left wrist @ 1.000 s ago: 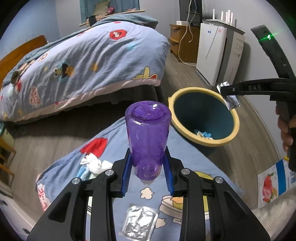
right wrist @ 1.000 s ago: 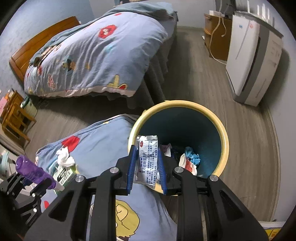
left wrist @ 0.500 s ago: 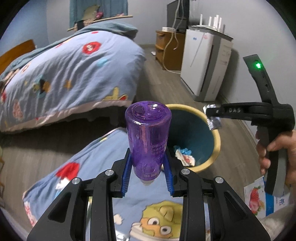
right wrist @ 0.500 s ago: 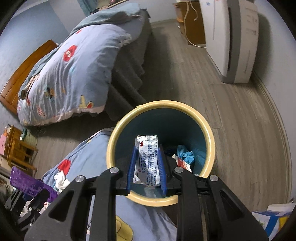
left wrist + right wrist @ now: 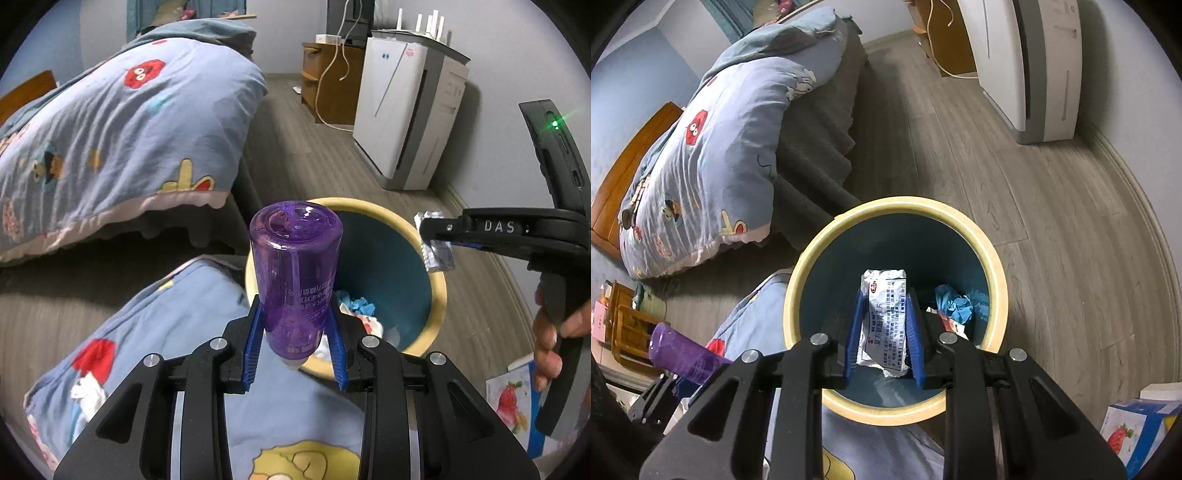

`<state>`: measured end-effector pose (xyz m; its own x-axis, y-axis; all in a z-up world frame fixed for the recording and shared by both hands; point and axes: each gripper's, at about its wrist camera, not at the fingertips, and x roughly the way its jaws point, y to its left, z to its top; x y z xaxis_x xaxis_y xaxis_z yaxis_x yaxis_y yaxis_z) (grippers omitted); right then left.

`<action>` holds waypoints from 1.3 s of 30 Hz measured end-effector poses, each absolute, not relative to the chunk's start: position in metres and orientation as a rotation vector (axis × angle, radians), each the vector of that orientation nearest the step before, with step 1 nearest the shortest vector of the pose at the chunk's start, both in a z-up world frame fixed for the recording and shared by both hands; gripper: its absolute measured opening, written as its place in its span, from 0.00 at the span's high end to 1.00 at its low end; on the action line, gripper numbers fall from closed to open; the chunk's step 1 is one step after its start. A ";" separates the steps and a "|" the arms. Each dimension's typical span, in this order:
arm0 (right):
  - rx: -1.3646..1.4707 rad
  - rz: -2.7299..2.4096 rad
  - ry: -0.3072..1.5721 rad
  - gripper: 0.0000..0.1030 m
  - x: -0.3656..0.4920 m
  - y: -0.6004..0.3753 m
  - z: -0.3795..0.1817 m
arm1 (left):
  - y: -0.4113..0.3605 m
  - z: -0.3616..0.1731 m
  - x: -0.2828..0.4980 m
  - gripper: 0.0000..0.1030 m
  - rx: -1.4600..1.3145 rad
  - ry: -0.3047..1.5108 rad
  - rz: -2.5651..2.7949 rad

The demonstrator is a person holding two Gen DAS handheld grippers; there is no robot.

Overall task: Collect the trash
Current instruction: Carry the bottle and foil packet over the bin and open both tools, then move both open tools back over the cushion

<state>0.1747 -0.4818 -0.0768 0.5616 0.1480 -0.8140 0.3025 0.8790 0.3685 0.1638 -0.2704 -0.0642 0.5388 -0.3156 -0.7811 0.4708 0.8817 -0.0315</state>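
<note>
Right gripper (image 5: 884, 332) pinches a silver foil packet (image 5: 885, 317) over the open mouth of the yellow-rimmed bin (image 5: 995, 275); its own view shows crumpled blue trash (image 5: 955, 304) inside. Left gripper (image 5: 295, 350) clamps a purple bottle (image 5: 295, 273) by the near rim, above the cartoon blanket (image 5: 192, 306). Bare floor (image 5: 1052, 206) beyond.
</note>
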 end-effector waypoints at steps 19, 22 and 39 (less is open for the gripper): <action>0.578 -0.120 0.947 0.78 0.178 -0.498 -0.085 | -0.308 -0.069 0.182 0.67 0.218 0.841 -0.506; 0.570 -0.129 0.954 0.75 0.179 -0.496 -0.086 | -0.304 -0.068 0.181 0.63 0.215 0.831 -0.505; 0.569 -0.134 0.910 0.06 0.171 -0.486 -0.062 | -0.253 -0.057 0.163 0.10 0.185 0.793 -0.371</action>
<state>0.1714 -0.4856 -0.0624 0.6166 0.1250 -0.7773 0.3441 0.8452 0.4090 0.1630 -0.2527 -0.0571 0.6417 -0.2548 -0.7234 0.3916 0.9198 0.0234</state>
